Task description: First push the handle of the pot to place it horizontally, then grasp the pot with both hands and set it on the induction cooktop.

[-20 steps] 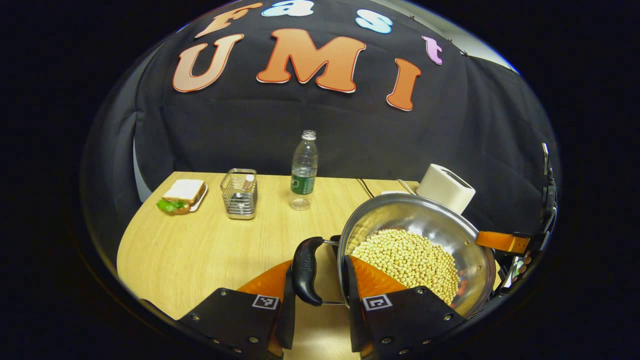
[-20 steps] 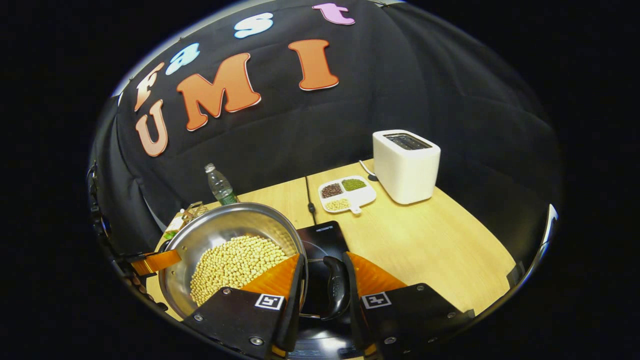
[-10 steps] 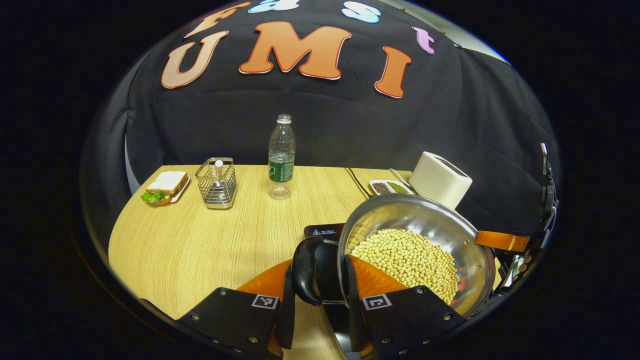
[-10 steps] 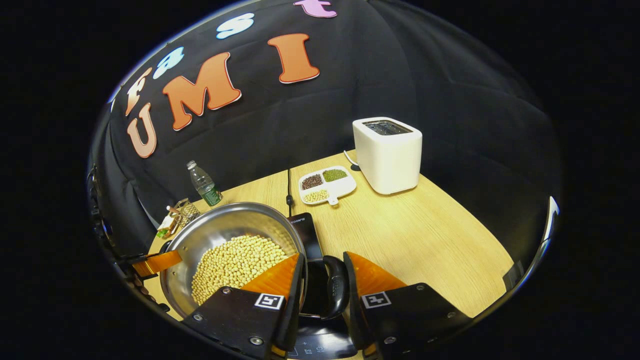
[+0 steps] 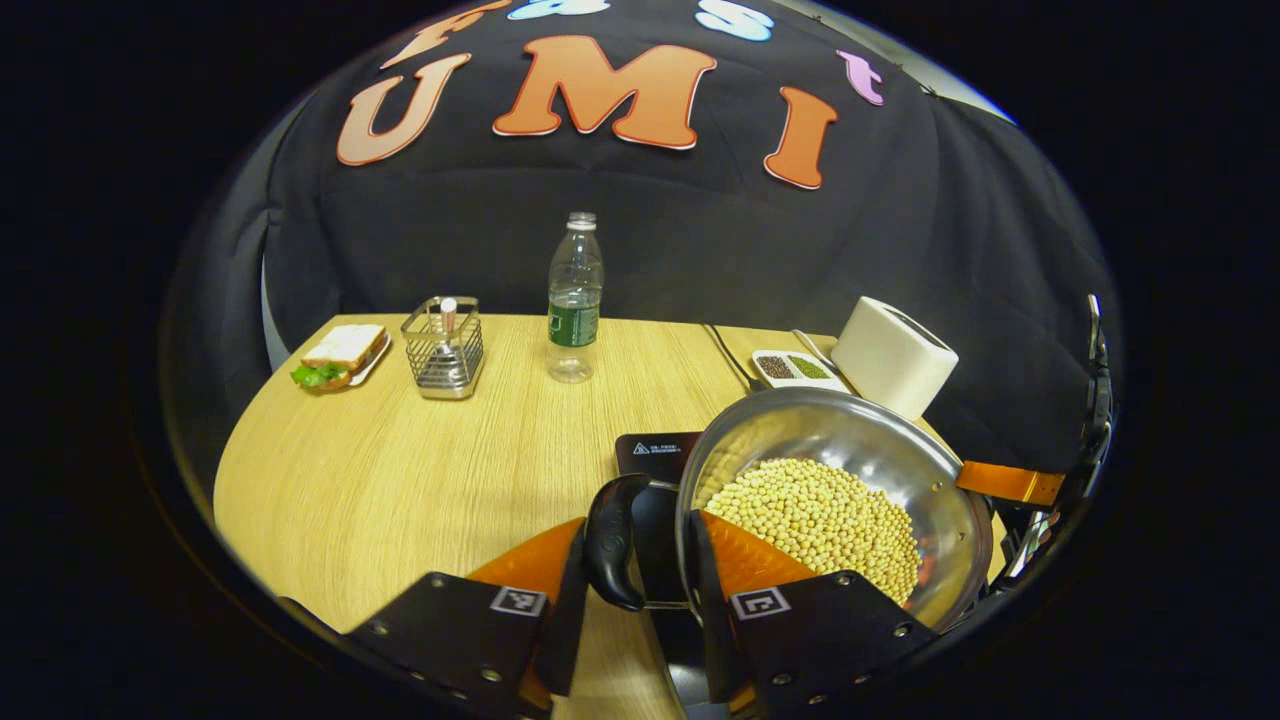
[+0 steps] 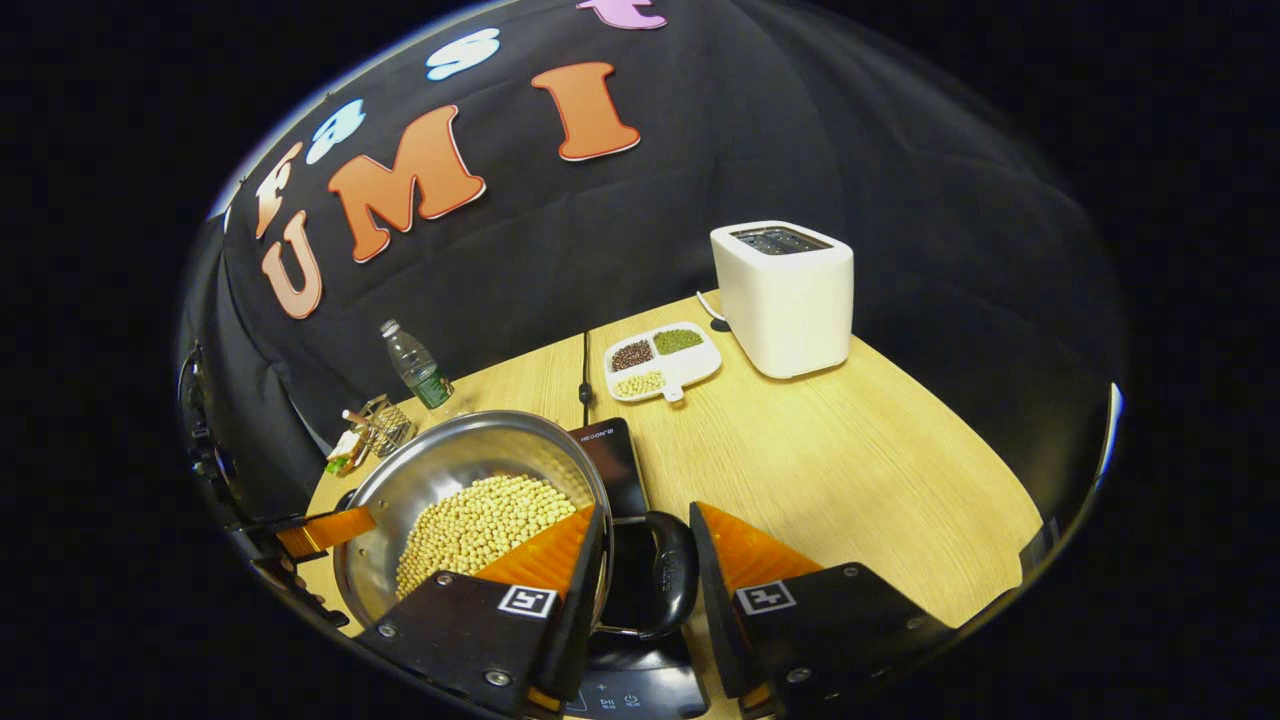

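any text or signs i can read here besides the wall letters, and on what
Cooktop back edge: a short white word, too blurred to read.
Cooktop front edge: control symbols, too small.
Pot handle: embossed mark, unreadable.
Bottle label: too small.

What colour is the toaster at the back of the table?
The toaster is white, clearest in the right gripper view.

Wooden table (image 5: pixel 420 480), bottle (image 5: pixel 574 298), toaster (image 6: pixel 785 296), cooktop (image 6: pixel 612 465)
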A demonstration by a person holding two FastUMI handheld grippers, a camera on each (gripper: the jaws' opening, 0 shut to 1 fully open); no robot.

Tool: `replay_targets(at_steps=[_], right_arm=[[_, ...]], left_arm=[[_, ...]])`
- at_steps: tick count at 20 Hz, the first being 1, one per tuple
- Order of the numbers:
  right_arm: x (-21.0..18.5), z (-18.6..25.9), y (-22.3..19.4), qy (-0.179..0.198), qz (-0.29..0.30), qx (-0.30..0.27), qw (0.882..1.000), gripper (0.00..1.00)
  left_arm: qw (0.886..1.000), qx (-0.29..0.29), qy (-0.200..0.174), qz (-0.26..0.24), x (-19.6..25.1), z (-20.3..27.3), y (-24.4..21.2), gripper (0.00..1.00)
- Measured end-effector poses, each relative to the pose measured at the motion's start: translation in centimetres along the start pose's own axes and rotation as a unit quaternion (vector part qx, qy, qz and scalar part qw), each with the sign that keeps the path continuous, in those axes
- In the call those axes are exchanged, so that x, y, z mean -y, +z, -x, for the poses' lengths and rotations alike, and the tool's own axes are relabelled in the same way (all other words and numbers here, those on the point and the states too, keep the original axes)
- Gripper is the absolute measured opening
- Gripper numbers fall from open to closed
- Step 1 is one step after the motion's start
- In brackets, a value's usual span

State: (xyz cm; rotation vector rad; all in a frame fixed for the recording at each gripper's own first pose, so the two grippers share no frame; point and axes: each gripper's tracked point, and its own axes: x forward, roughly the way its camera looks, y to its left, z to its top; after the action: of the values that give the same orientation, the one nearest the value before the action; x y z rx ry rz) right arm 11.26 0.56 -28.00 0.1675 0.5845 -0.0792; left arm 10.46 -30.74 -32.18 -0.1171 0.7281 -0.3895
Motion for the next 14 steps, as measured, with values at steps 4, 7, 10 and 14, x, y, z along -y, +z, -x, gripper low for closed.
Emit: replay_targets(at_steps=[4,7,10,14], right_arm=[[-0.5,3.6,4.3,-0.009,0.038,0.061,0.997,0.84],[-0.9,7.5,8.3,-0.014,0.059,0.121,0.991,0.95],[-2.0,11.7,12.2,-0.011,0.071,0.175,0.982,0.95],[-3.4,16.9,15.7,0.008,0.072,0.226,0.971,1.0]], left_arm=[[0.997,0.08,0.0,0.005,0.2,4.6,6.4,0.83],[0.987,0.156,0.025,-0.017,-1.2,9.6,11.8,0.86],[0.972,0.223,0.066,-0.042,-2.9,15.0,15.7,0.85],[0.96,0.267,0.08,-0.018,-3.7,21.1,18.8,0.85]])
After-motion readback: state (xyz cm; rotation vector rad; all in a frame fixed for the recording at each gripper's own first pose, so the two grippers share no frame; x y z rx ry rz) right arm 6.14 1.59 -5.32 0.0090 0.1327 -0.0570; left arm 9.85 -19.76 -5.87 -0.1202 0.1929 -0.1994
